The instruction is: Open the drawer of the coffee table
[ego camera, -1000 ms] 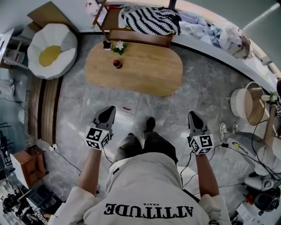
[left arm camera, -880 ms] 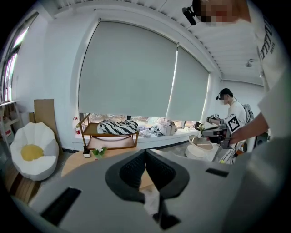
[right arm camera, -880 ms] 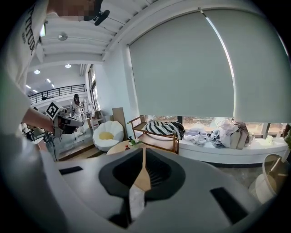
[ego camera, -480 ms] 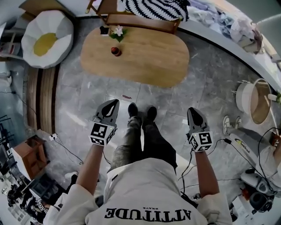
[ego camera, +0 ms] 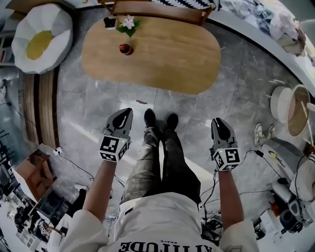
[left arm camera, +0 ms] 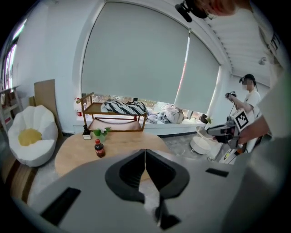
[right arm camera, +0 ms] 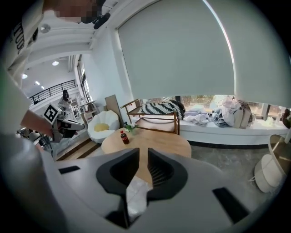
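The oval wooden coffee table (ego camera: 167,54) stands ahead of me on the grey stone floor; no drawer shows from any view. My left gripper (ego camera: 125,112) hangs in the air short of the table's near edge, jaws shut and empty, as the left gripper view (left arm camera: 145,151) confirms. To the right, my right gripper (ego camera: 218,121) also hovers short of the table. Its jaws are opening, a narrow gap shows in the right gripper view (right arm camera: 143,152), and nothing is between them. Both point at the table (left arm camera: 120,146) (right arm camera: 157,142).
A red-capped bottle (ego camera: 124,48) and a small plant (ego camera: 127,23) stand on the table's far left. Beyond are a wooden rack (ego camera: 157,8) and a white beanbag (ego camera: 39,37). Baskets (ego camera: 288,106) and cables lie right. Another person (left arm camera: 249,98) stands at the right.
The table has come nearer and larger in the head view. My feet now stand together closer to it. Both grippers hold the same spacing at my sides.
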A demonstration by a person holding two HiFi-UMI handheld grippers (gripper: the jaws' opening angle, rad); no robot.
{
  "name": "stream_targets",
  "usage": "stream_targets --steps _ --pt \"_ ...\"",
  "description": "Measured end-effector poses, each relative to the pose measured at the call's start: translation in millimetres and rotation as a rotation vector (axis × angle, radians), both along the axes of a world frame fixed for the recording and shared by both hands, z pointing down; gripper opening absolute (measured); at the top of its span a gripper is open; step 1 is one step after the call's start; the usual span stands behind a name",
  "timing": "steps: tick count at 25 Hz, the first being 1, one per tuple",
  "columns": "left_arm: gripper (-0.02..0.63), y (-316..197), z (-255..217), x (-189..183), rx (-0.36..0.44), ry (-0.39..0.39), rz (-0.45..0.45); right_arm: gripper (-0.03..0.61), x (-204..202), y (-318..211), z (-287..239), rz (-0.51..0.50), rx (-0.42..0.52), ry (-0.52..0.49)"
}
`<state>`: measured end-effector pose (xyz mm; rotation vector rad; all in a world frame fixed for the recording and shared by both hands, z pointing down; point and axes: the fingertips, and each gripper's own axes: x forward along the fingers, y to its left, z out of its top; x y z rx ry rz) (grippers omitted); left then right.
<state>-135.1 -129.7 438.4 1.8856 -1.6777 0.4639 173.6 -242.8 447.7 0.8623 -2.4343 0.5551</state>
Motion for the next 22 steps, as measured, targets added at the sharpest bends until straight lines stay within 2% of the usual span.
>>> stream_targets --steps 2,5,15,22 --pt "0.021 -4.5 20.8 -1.8 0.0 0.057 -0.018 0.071 -2.2 -2.2 20.1 0.012 -0.018 0.007" --pt "0.021 -4.4 58.5 -1.6 -0.019 0.097 -0.026 0.071 -3.2 -1.4 55.9 0.016 -0.046 0.027" --pt "0.023 -9.3 164.6 -4.9 -0.082 0.143 -0.003 0.074 -10.9 -15.6 160.4 0.044 -0.112 0.079" --pt "0.025 -15.4 239.5 -3.9 -0.125 0.139 0.029 0.101 -6.2 -14.4 238.9 0.034 -0.166 0.126"
